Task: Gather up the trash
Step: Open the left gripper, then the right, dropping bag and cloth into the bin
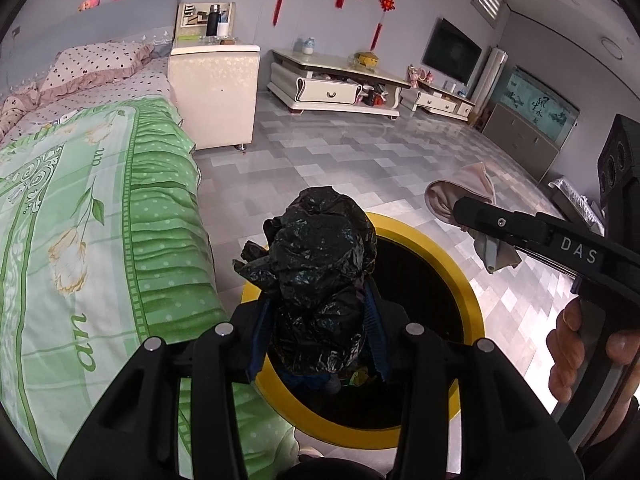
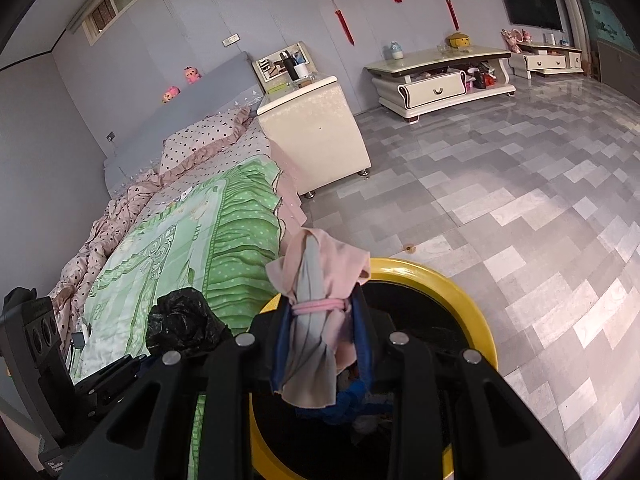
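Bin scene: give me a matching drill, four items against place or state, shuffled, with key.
Items:
1. black bag
2. cloth bundle
3. bin
4. flask

Places/states:
A. on the nightstand
B. clamped in the right hand-held gripper
C. on the floor beside the bed, yellow rim
D. clamped in the left hand-held gripper

Pairs: 1-D, 2-B, 3-C, 4-A

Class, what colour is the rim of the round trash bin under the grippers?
Yellow; the round trash bin's rim shows best in the right wrist view.
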`<state>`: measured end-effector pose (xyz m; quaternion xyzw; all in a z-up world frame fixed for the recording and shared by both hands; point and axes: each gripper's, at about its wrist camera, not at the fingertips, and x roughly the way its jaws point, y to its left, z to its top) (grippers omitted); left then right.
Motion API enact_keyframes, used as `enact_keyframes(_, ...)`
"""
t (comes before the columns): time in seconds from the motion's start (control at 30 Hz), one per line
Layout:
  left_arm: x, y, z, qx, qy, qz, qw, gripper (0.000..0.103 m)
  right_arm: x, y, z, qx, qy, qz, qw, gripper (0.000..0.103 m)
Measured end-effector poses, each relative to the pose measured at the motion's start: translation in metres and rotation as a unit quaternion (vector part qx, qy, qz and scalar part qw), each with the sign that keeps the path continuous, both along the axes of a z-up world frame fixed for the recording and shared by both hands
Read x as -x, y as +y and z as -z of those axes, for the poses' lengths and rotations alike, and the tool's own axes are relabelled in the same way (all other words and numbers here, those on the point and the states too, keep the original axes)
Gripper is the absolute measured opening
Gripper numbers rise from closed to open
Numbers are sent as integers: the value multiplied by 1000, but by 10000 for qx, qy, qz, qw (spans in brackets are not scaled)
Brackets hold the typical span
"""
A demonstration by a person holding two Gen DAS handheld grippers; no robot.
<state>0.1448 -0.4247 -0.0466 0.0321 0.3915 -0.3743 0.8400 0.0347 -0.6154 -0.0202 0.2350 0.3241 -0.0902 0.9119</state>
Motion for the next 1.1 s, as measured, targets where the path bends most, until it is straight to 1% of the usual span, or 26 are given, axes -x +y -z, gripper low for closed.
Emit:
enact_keyframes(0.03,-1,1,0,30,-6,2,10000,41,-1,-1,2,-16,18,14,10000,27)
enact_keyframes(0.1,-1,3,-2,64,-13,-11,10000,46,-1,-3,4,-35,41,35,10000,28)
enact_keyframes(0.23,-3,9,-4,128,37,-55,9999,52,1,-5,5,-104,67,113,9999,29)
enact_keyframes(0.3,-5,13,-4,172,59,-89,9998,57,1,-5,5,-100,95,140,9998,32)
enact_keyframes(0.33,-6,16,-5,178,47,-122,9998,57,1,-5,5,-100,104,157,9998,33)
enact_keyframes(0.4,-8,22,-6,214,56,-185,9996,60,2,-4,4,-97,118,192,9997,37)
enact_keyframes(0.43,-9,25,-7,246,73,-217,9994,61,3,-4,3,-96,117,208,9997,38)
enact_keyframes(0.47,-8,30,-8,274,79,-247,9993,63,3,-4,2,-85,114,230,9996,41)
enact_keyframes(0.5,-10,33,-10,300,76,-274,9991,64,3,-4,2,-69,107,253,9996,43)
enact_keyframes(0.57,-10,42,-13,325,23,-337,9989,65,4,-4,1,-47,109,292,9995,44)
enact_keyframes(0.73,-13,68,-17,365,-28,-512,9980,65,3,3,2,-78,152,263,9995,44)
enact_keyframes(0.93,-16,107,-20,367,-102,-800,9961,65,-6,26,2,-113,163,31,9998,44)
enact_keyframes(1.1,-19,145,-25,411,-156,-1111,9928,65,-19,57,-3,-77,144,-266,9995,44)
